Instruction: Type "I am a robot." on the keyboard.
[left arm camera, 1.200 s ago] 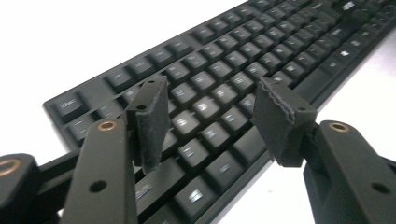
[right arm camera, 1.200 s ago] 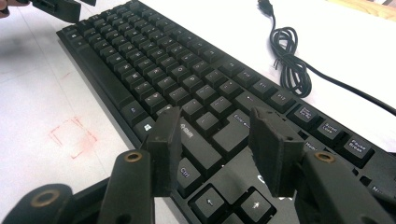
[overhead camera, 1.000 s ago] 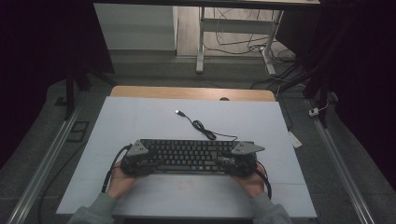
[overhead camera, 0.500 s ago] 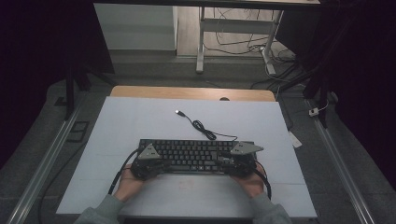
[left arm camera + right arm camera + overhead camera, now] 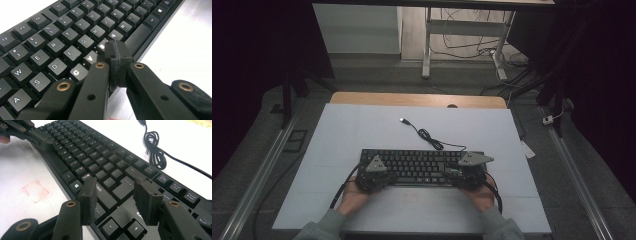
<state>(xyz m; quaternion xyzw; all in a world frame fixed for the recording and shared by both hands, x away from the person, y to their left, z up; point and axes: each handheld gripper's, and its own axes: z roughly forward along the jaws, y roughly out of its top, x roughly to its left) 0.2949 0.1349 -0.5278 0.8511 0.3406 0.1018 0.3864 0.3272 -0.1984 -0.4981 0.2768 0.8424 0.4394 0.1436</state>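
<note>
A black keyboard lies across the near middle of the white mat, its cable curling back to a loose USB plug. My left gripper is shut with nothing between its pads. In the left gripper view the keyboard runs up and away, and the left gripper has its tip down over the bottom letter row, by the V and B keys just above the space bar. My right gripper stands open over the keyboard near the Enter and arrow keys, with no key pinched between its jaws.
The white mat covers a wooden table and has bare room behind and in front of the keyboard. A faint red square mark sits on the mat near the keyboard's front edge. The coiled cable lies behind the right end.
My left gripper has slid a little to the right, from the keyboard's left end onto the keys. The right gripper and the keyboard have stayed put.
</note>
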